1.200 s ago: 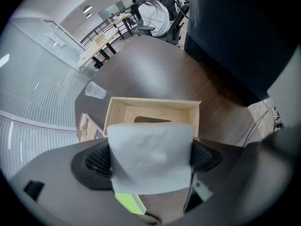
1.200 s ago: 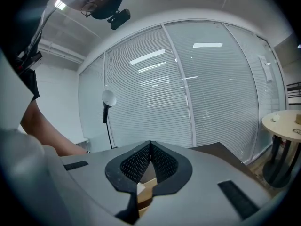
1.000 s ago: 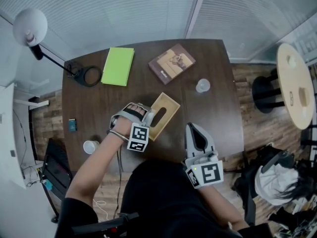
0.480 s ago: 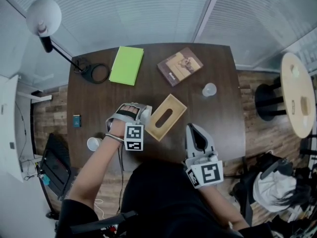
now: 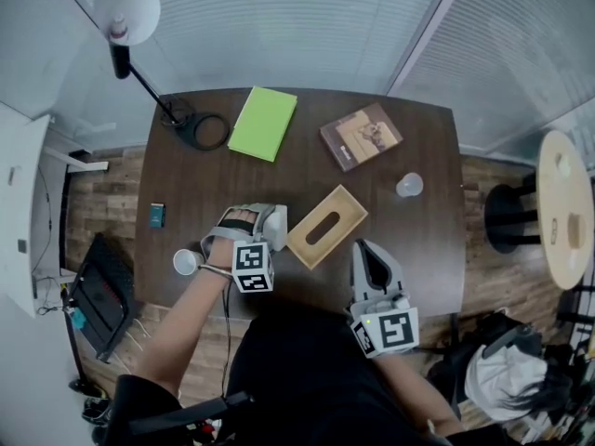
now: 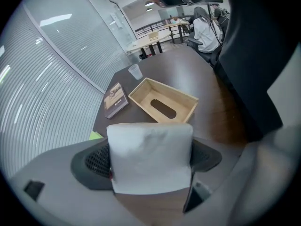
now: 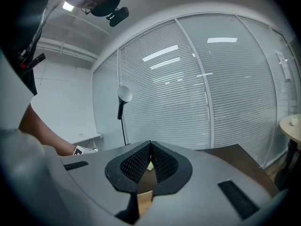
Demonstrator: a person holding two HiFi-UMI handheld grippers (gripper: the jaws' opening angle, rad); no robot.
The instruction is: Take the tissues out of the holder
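White and soft, the tissues [image 6: 150,140] look a light, squashy stack, best pinched across the flat faces. The left gripper's [image 6: 148,161] fingers are clamped on them so, just beside the wooden holder [image 5: 350,208] on the desk [image 5: 223,193]. Its slot looks dark, probably empty. The right gripper's [image 7: 149,161] fingers are together, holding nothing.

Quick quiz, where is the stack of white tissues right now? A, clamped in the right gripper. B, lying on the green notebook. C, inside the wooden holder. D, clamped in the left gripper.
D: the left gripper view shows the tissues clamped between the jaws of the left gripper, with the wooden holder standing apart on the table beyond.
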